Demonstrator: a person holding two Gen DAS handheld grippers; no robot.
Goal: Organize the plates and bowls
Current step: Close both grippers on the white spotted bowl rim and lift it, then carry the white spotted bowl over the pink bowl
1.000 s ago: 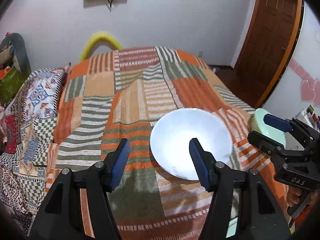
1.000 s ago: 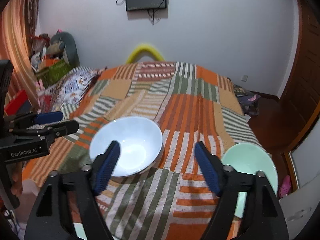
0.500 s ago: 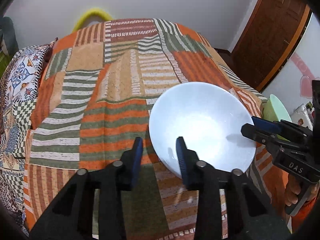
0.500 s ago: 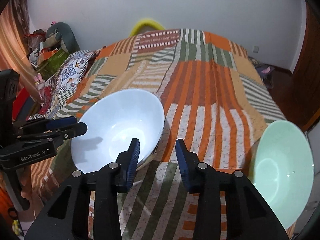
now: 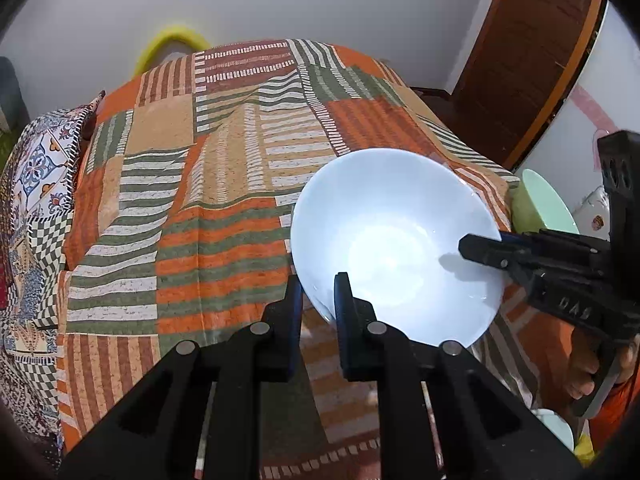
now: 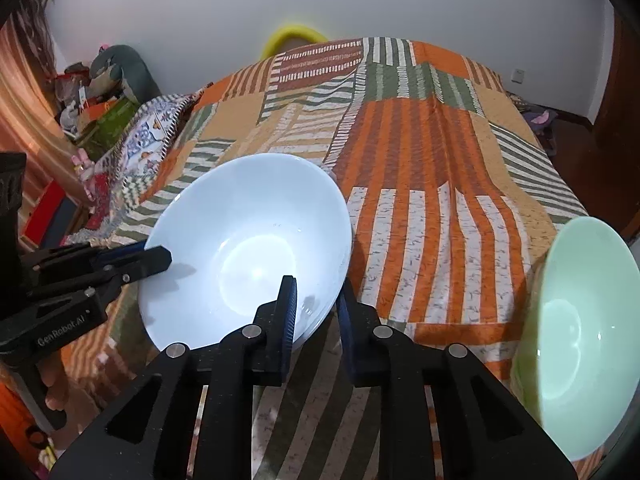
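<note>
Your left hand-held gripper (image 5: 318, 300) and right hand-held gripper (image 6: 316, 304) each clamp opposite rims of the white bowl (image 5: 396, 256), tilted over the patchwork bed (image 5: 224, 200), green bowl (image 6: 576, 320) beside it.

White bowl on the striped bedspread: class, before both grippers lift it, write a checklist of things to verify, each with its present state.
1. Left gripper pinches the rim of the wide white ceramic bowl: ok.
2. Right gripper pinches the rim on the other side: ok.
3. Bowl interior is empty: ok.
4. Pale green bowl stands apart from the white one: ok.
5. Grip firm enough for lifting: cannot tell.
6. Space above the orange striped patchwork bedspread is free: ok.
</note>
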